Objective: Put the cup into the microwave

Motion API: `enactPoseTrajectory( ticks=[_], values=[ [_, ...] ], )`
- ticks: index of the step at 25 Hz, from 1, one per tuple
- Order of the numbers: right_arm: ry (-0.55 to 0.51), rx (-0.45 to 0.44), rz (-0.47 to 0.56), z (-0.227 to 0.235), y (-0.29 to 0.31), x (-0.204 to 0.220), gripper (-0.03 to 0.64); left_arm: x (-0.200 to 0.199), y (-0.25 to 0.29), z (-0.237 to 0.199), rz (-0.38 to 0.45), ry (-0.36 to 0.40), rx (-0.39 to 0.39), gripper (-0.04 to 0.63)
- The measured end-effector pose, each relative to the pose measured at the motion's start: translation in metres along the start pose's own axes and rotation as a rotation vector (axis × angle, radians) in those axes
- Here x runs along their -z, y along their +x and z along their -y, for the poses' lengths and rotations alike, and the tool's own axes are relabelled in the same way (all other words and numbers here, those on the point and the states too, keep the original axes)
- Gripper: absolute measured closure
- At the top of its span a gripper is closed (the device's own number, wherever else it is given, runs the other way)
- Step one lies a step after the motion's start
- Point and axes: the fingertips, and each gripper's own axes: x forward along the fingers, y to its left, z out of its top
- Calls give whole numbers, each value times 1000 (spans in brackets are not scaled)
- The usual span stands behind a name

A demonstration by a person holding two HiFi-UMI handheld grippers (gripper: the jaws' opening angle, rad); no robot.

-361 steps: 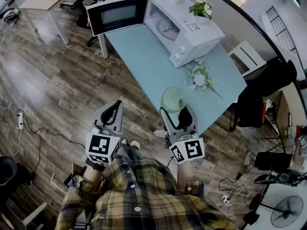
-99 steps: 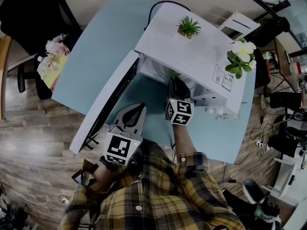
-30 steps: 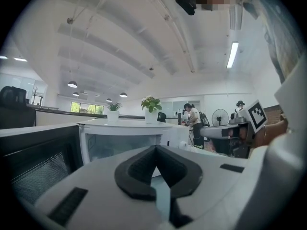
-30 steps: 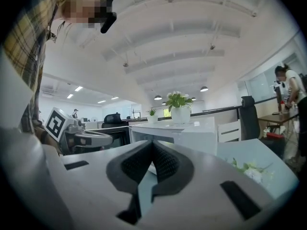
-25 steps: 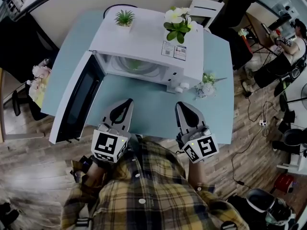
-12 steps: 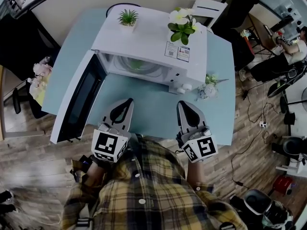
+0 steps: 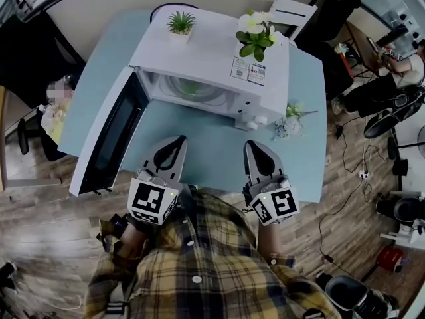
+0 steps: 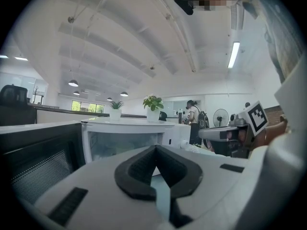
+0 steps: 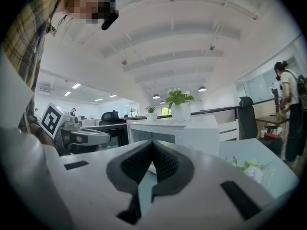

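Translucent pale-green cup [image 7: 189, 88] is out of the right gripper [image 7: 255, 146], which carries it in the oldest frame. It now sits inside the white box-shaped microwave [image 7: 219, 58] and shows through the open cavity. Versus one second ago there's no real change. Both grippers are parked over the near edge of the light-blue table [image 7: 212, 148], at 6 o'clock from the oven.

Right gripper: jaws together, nothing between the pads. Left gripper [image 7: 174, 145]: same, jaws together, empty.

Black-windowed microwave door [image 7: 109, 138] hangs fully open at 9 o'clock from the cavity, on the left gripper's side.

Status: placement looks done by my read, cup in and released. Can't tell if it stands upright; it's only a green smear through the opening. The task wording asks for nothing more. Optional leftover is shutting the door. The left gripper is the closer one and would sweep it from 9 toward 12 o'clock.

Clutter, clear of that sweep:
- Small green potted plant [image 7: 180, 22] on the oven top at 11 o'clock.
- White-flowered potted plant [image 7: 255, 33] on the oven top at 1 o'clock.
- White flower sprig [image 7: 290, 119] on the table, at 2 o'clock from the right gripper.
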Motion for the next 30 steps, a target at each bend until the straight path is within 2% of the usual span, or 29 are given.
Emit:
enactPoseTrajectory(
  ticks=[30],
  values=[
    [18,2,5,4,-7,3,614,1,-2,6,5,4,-6,604]
  ],
)
